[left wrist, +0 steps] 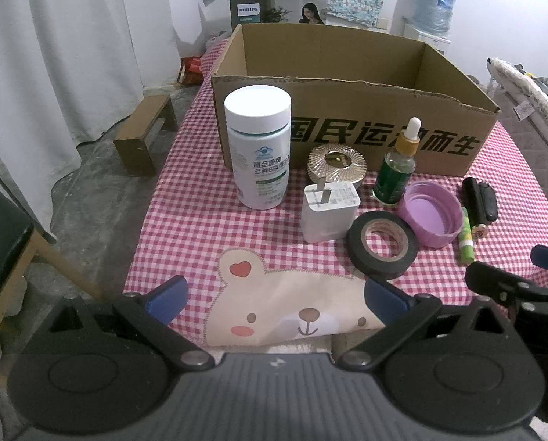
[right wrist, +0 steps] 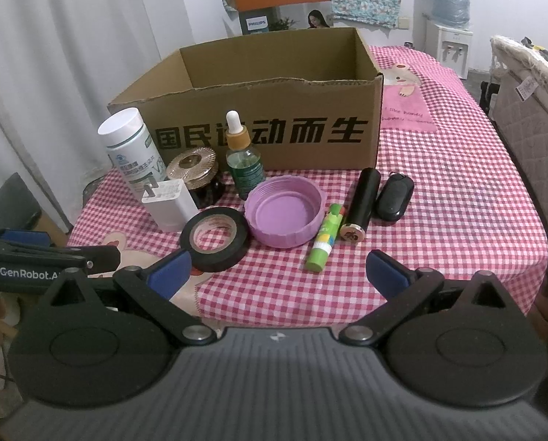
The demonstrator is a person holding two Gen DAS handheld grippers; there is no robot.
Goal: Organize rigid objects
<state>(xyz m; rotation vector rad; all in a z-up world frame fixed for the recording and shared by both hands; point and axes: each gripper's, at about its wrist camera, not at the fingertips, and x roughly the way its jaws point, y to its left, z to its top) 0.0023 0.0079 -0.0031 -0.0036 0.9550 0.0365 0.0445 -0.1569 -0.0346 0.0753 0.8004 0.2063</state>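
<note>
Grippers, left (left wrist: pixel 274 296) and right (right wrist: pixel 277 268), hover with jaws apart and empty at lower frame, before bottle (left wrist: pixel 258 147), tape (left wrist: pixel 383 244), lid (right wrist: pixel 287 217) and box (right wrist: pixel 259 110) at centre.

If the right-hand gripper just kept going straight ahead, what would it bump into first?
Probably the green glue stick, which lies nearest between the open right gripper fingers. The purple lid sits just behind and left of it. Depth is hard to judge through the fisheye.

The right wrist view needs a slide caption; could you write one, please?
Open right gripper faces tape roll, purple lid and glue stick before a cardboard box.
</note>
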